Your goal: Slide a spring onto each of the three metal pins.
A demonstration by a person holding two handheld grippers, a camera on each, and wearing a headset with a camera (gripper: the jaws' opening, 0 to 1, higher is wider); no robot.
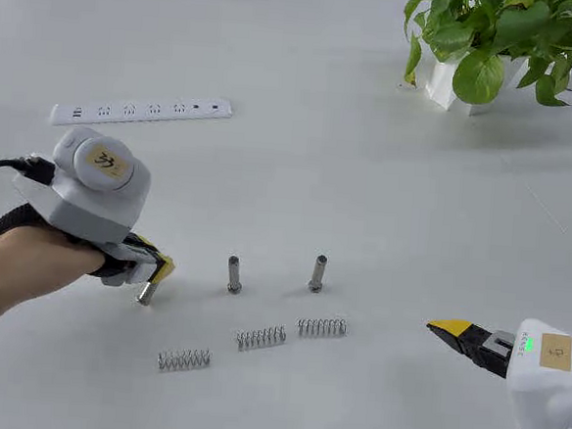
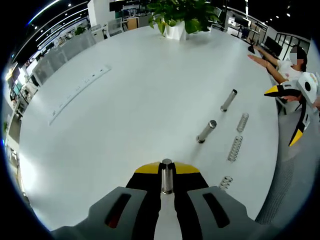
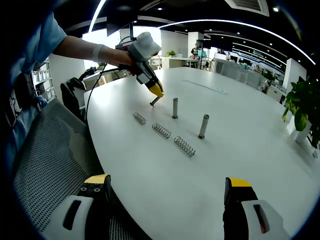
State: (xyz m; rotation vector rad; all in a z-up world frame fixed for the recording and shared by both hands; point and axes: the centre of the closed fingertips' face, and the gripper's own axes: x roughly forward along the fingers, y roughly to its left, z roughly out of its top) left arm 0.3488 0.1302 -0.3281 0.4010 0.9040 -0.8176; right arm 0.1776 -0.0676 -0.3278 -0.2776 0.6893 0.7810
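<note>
My left gripper (image 1: pixel 154 272) is shut on a metal pin (image 1: pixel 146 292), held tilted with its lower end at the table; the pin (image 2: pixel 166 176) sits clamped between the yellow-tipped jaws, and the left gripper (image 3: pixel 156 92) holds it (image 3: pixel 154 101) at the far side in the right gripper view. Two other pins (image 1: pixel 234 274) (image 1: pixel 317 273) stand upright on the white table (image 1: pixel 318 177). Three springs (image 1: pixel 184 360) (image 1: pixel 261 337) (image 1: pixel 321 327) lie flat in a row in front of them. My right gripper (image 1: pixel 431 392) hangs open at the near right, jaws wide apart with nothing between them.
A white power strip (image 1: pixel 141 111) lies at the back left. A potted plant (image 1: pixel 494 43) stands at the back right corner. A mesh office chair (image 3: pixel 50 150) sits beside the table edge. Another person's hand (image 2: pixel 265 62) rests on the far side of the table.
</note>
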